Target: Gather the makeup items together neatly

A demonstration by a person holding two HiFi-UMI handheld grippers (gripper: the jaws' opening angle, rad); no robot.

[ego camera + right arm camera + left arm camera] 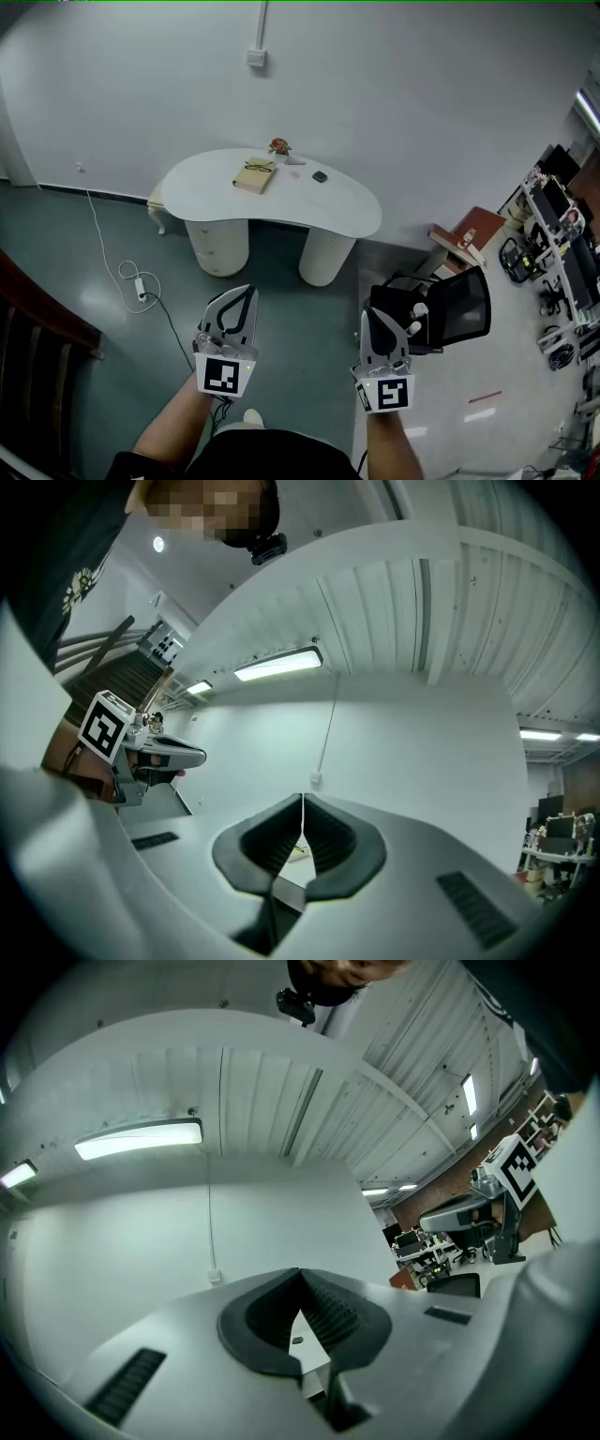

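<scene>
Across the floor in the head view, the table (pixel 206 183) is standing well apart from the person. It is carrying the makeup items: a tan box (pixel 255 175), a compact (pixel 320 176) and a pink bit (pixel 294 174) (too small to name), all lying loosely spread. The left gripper (pixel 246 294) and right gripper (pixel 373 321) are hovering short of it.

Left gripper view: jaws are pressing together on nothing.

Right gripper view: likewise closed and empty.

Nothing is looking gathered yet, and I judge the whole job is waiting.
</scene>
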